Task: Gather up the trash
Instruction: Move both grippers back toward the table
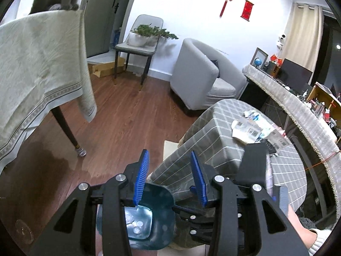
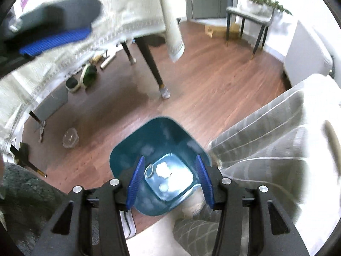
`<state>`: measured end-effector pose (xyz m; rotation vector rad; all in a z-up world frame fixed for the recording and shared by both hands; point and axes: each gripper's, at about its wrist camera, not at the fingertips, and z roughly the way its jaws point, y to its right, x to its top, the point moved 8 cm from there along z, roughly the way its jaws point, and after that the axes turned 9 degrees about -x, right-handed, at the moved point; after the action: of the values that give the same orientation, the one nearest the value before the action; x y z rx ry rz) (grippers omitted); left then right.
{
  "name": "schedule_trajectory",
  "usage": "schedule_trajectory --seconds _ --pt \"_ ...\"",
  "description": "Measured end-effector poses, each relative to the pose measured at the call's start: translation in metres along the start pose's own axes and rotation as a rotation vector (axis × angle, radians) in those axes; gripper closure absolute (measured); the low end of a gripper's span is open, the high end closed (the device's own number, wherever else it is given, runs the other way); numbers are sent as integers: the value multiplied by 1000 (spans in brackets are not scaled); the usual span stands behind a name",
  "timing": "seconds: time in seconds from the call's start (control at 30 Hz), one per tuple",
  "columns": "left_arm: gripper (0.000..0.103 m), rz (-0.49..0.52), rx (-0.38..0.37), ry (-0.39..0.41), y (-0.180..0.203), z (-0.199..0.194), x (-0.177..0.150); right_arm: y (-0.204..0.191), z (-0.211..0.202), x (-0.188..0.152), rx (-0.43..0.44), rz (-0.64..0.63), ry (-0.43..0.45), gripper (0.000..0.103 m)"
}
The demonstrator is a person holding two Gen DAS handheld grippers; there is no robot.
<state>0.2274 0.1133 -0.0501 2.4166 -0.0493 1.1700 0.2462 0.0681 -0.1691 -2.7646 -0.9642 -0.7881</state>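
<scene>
A teal trash bin [image 2: 157, 140] stands on the wood floor beside a low table with a grey checked cloth [image 1: 223, 115]. White crumpled scraps [image 2: 163, 169] lie at the bin's bottom. My right gripper [image 2: 169, 178] is open and empty, right over the bin's mouth. My left gripper [image 1: 170, 175] is open and empty, above the bin [image 1: 149, 213] and the table's corner. Several paper and wrapper scraps [image 1: 251, 125] lie on the checked table. The right gripper also shows in the left wrist view [image 1: 255, 162], the left gripper blurred in the right wrist view [image 2: 55, 36].
A dining table with a cream cloth [image 1: 38, 64] hangs over the floor at left, its dark leg [image 2: 153, 64] near the bin. A grey armchair [image 1: 204, 79], a chair with a plant [image 1: 140, 44] and a cluttered sideboard [image 1: 298, 104] stand behind. A clear lid [image 2: 70, 137] lies on the floor.
</scene>
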Motion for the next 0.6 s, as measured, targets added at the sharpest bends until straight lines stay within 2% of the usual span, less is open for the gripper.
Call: schedule_trajectory --seconds 0.3,0.6 --pt "57 9 -58 16 41 21 12 57 -56 0 -75 46 138 44" --pt "48 41 -121 -1 91 52 13 124 -91 -20 -172 124 197 38"
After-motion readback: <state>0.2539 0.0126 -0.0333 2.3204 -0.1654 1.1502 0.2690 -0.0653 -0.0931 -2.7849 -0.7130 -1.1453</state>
